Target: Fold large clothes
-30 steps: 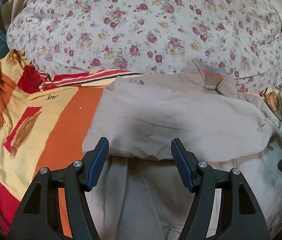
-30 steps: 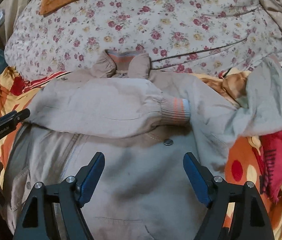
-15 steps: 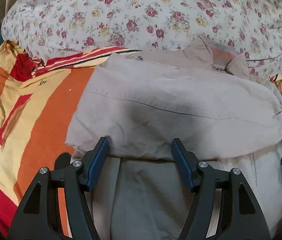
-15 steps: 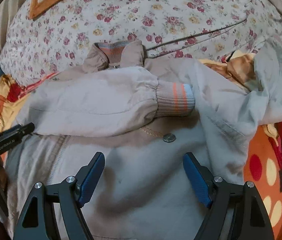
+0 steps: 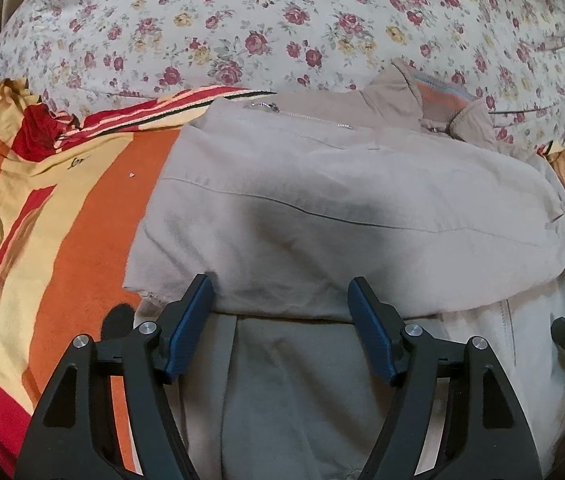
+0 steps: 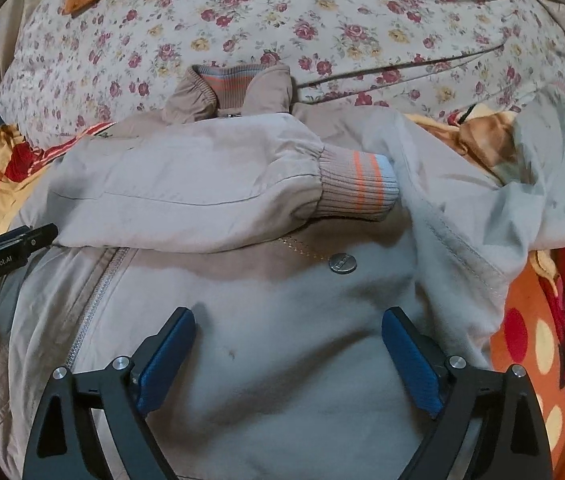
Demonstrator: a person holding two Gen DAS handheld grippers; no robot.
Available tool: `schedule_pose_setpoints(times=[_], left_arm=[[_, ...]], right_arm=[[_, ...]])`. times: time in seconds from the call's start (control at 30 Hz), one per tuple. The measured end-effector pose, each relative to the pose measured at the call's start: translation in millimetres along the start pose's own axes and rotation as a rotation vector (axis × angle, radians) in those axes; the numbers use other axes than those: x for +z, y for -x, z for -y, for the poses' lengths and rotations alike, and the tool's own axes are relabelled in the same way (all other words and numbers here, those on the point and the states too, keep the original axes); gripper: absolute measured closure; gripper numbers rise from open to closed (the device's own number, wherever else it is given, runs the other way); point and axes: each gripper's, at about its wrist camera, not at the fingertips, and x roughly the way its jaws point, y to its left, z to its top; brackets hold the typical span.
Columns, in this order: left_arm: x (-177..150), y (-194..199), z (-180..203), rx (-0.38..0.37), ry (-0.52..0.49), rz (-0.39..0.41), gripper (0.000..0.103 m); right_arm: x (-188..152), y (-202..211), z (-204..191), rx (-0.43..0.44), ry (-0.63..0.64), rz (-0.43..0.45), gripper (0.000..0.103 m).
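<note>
The beige jacket (image 6: pixel 242 184) lies front-up on the orange blanket (image 5: pixel 94 208), collar against the floral quilt (image 5: pixel 282 20). Soft, bulky, floppy: best pinched at the hem corners. Left gripper (image 5: pixel 280 312) and right gripper (image 6: pixel 288 344) have just been opening; both gape wide, holding nothing.

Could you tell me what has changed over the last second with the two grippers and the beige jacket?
Both grippers came down closer to the beige jacket; the left gripper and right gripper have just been opening, gripping nothing. The folded sleeve and floral quilt lie unchanged.
</note>
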Motion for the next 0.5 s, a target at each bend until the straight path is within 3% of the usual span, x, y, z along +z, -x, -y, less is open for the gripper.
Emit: schedule_pose_setpoints(times=[0.23,0.4,0.5], left_arm=[[0.5,-0.3,2.1,-0.006,-0.029,-0.027,0.031],[5.4,21.3,-4.4,-0.08,0.044,0.031,0.031],[8.3,28.9,-3.1,-0.092,0.045,0.061,0.031]], right_arm=[[1.3,4.8,0.5,0.017,-0.035,0.004,0.007],[6.2,30.8,14.4,0.096,-0.121,0.059,0.007],[20.7,47.4,35.7,0.052,-0.165,0.094,0.007]])
